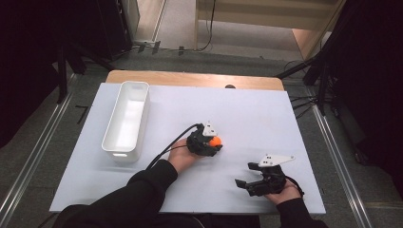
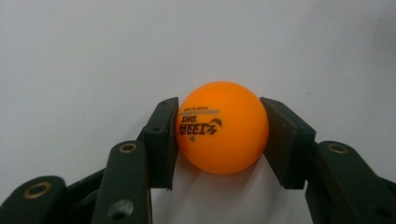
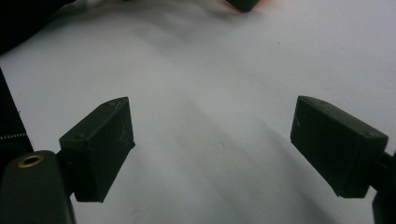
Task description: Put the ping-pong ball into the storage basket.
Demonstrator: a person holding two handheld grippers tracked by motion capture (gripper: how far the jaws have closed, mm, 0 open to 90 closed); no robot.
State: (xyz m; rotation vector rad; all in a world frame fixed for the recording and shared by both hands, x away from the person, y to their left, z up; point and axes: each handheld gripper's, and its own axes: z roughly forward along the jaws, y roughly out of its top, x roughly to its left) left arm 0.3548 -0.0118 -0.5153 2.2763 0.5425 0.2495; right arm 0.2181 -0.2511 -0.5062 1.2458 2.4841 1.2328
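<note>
An orange ping-pong ball with dark printed lettering sits between both jaws of my left gripper, which is shut on it just above the white board. From above, the ball and the left gripper lie near the middle of the board. My right gripper rests near the front right of the board, open. Its two black pads stand wide apart over bare white surface with nothing between them.
A long white bin stands on the left part of the white board, with its length running away from me. Behind the board a wooden table edge shows. Dark stands and cables flank both sides.
</note>
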